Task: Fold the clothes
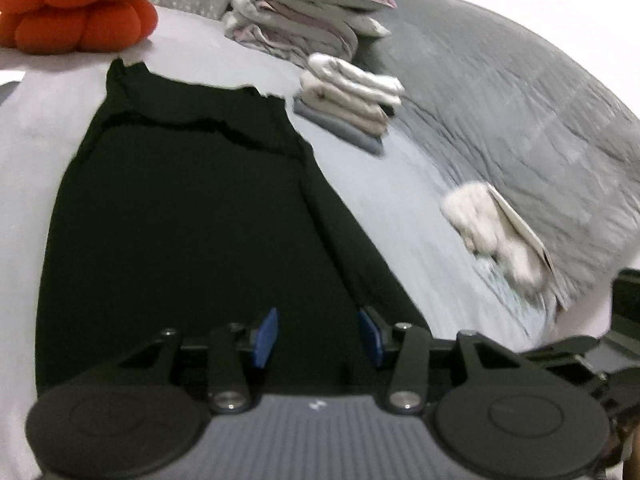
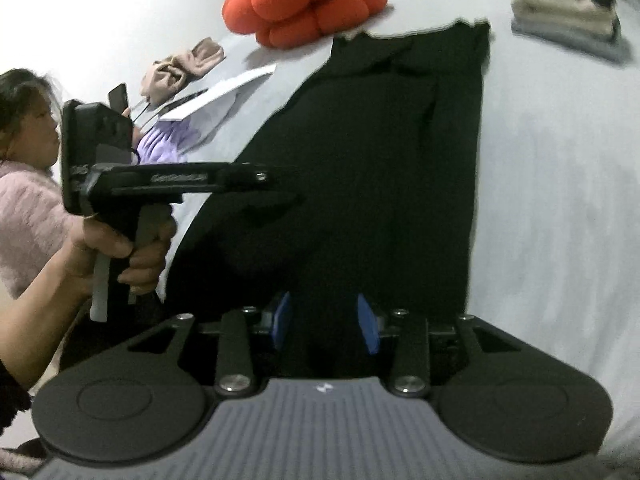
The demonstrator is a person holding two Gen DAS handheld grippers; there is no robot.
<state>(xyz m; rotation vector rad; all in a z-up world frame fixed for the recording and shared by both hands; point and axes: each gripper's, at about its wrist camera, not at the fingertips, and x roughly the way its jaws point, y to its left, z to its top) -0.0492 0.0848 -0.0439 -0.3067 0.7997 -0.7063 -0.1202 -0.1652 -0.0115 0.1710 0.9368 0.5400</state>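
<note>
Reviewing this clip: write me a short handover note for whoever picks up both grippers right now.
Left gripper: open, nothing between its pads, poised over the near end of the black garment.
Right gripper: open too, empty, over the same end.
The garment lies flat on the bed, long sides apparently folded in to a narrow strip.
Done: a folded pile sits beyond it.
Left: fold the strip end to end, then stack it.

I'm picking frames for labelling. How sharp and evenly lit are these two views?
Left wrist view: white fluffy item at right is smeared by motion; black garment shows almost no detail. Right wrist view: folded stack is blurred. Both bend strongly at the edges.
</note>
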